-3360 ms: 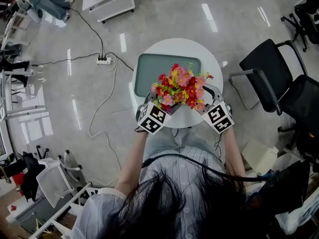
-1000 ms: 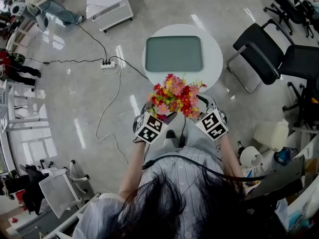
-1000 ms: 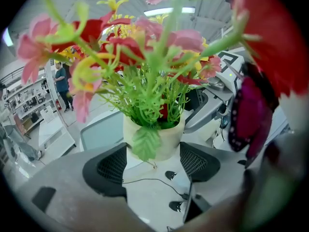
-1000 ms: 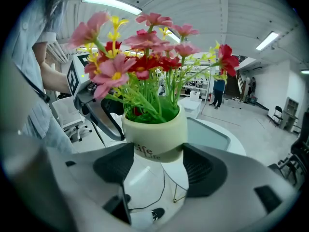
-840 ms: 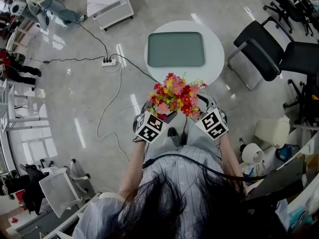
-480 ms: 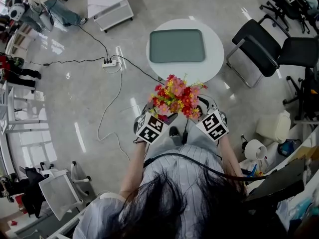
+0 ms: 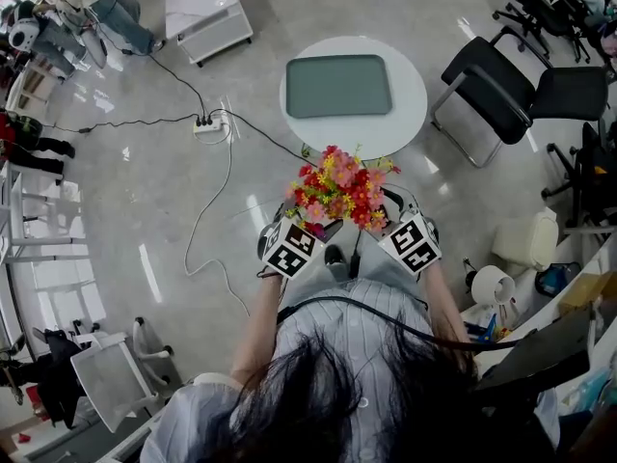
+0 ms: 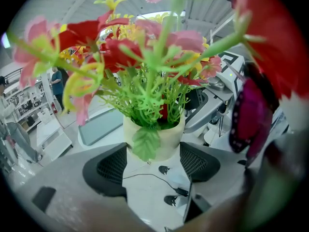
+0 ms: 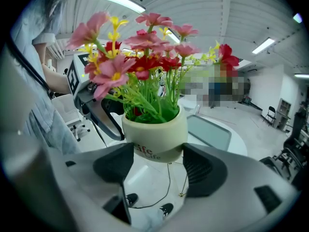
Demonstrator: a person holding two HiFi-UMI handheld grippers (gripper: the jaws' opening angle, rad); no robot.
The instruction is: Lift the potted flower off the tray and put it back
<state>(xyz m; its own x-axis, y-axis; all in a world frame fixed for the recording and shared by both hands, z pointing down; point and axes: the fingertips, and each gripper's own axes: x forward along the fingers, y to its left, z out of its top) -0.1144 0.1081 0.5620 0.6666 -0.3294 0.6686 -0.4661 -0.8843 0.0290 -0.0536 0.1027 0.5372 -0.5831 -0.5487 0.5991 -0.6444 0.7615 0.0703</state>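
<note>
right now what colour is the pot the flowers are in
The pot is cream, with reddish lettering on its side; clearest in the right gripper view.

Head cam: high up, facing steeply down past the person's hair (image 7: 328, 403) onto the potted flower (image 7: 339, 189), tray (image 7: 338, 86) further ahead. Left gripper (image 8: 153, 164) cam: very close, looks along its jaws at the potted flower. Right gripper (image 9: 154, 167) cam: same, from the opposite side (each sees the other gripper). All three share potted flower and tray.
</note>
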